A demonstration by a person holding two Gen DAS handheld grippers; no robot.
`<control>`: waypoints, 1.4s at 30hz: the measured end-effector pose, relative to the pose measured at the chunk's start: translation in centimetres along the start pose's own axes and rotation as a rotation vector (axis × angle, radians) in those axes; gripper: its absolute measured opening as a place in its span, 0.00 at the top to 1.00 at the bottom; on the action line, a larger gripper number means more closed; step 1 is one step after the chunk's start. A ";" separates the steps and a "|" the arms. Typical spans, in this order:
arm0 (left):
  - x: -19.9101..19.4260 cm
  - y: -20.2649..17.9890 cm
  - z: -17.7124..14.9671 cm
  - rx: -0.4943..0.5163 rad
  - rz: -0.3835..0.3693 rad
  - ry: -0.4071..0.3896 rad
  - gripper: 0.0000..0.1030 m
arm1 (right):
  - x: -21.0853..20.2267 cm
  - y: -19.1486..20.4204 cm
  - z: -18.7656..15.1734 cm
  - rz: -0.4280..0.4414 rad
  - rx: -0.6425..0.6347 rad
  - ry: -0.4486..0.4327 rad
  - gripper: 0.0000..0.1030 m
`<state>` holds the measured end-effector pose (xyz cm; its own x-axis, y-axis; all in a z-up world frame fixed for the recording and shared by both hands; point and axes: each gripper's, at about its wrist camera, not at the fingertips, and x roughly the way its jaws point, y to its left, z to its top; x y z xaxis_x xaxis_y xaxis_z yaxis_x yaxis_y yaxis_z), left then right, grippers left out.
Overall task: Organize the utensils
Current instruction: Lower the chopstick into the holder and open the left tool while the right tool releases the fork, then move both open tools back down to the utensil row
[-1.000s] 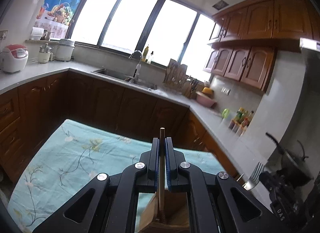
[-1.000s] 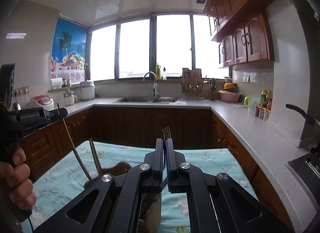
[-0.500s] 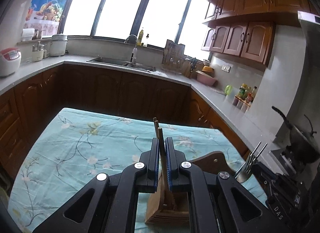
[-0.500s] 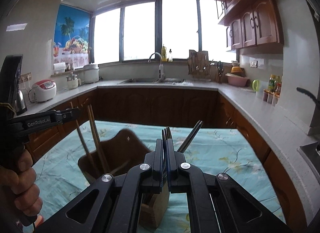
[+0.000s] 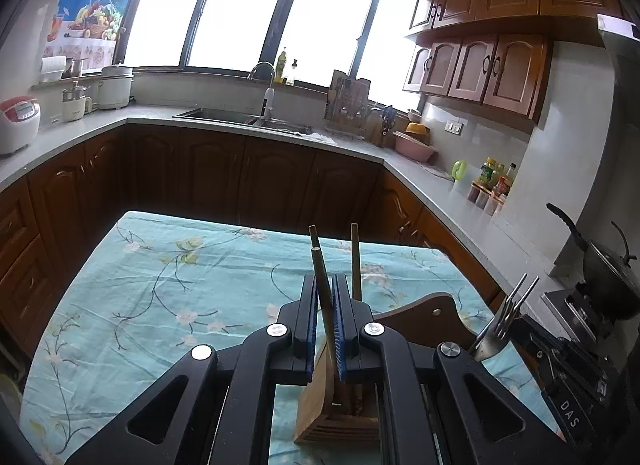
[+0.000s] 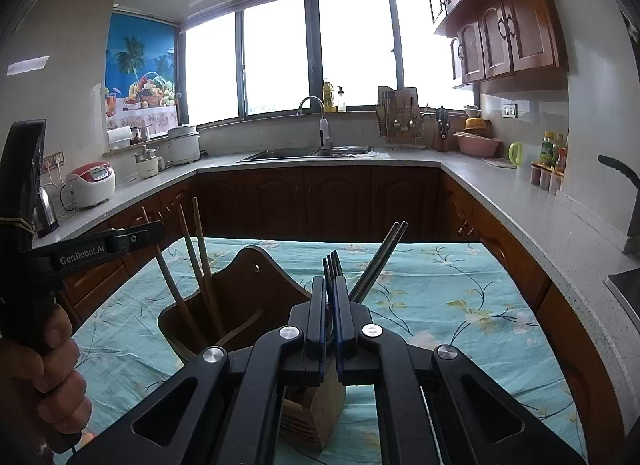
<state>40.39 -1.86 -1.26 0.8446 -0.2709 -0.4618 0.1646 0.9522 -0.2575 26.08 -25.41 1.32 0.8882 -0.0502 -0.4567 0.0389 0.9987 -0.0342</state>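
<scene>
While the left gripper (image 5: 325, 307) pinched a wooden chopstick (image 5: 322, 285) between its near-closed jaws, the wooden utensil holder (image 5: 340, 413) sat directly beneath it, two more chopsticks standing just beyond. Over the same holder, the right gripper (image 6: 330, 307) stayed clamped on a metal fork (image 6: 333, 265), tines upward.

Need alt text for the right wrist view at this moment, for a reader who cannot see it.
The right gripper holds a fork, tines up, above a wooden utensil holder on a floral tablecloth. Wooden chopsticks stand in the holder; a hand at left holds the left gripper by them. Kitchen counters and windows lie behind.
</scene>
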 end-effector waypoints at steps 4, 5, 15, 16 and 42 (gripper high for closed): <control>0.0 0.1 0.0 -0.007 0.002 0.009 0.89 | 0.0 -0.1 0.1 0.008 0.011 0.004 0.96; 0.0 0.2 0.0 -0.010 0.003 0.011 0.86 | 0.0 -0.1 0.1 0.011 0.015 0.005 0.96; -1.0 0.6 0.0 -0.029 0.007 0.007 0.65 | -1.6 -0.8 0.4 0.020 0.057 -0.052 0.59; -1.1 0.5 -0.1 -0.030 0.008 0.006 0.63 | -1.9 -0.9 0.5 0.022 0.059 -0.058 0.56; -16.5 2.2 -8.4 -0.082 0.101 0.118 0.20 | -10.3 -0.5 -5.1 0.040 0.134 0.028 0.01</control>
<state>22.54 3.54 -1.38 0.7883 -0.1934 -0.5841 0.0357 0.9621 -0.2703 14.55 -25.42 1.49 0.8772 -0.0093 -0.4800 0.0664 0.9925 0.1021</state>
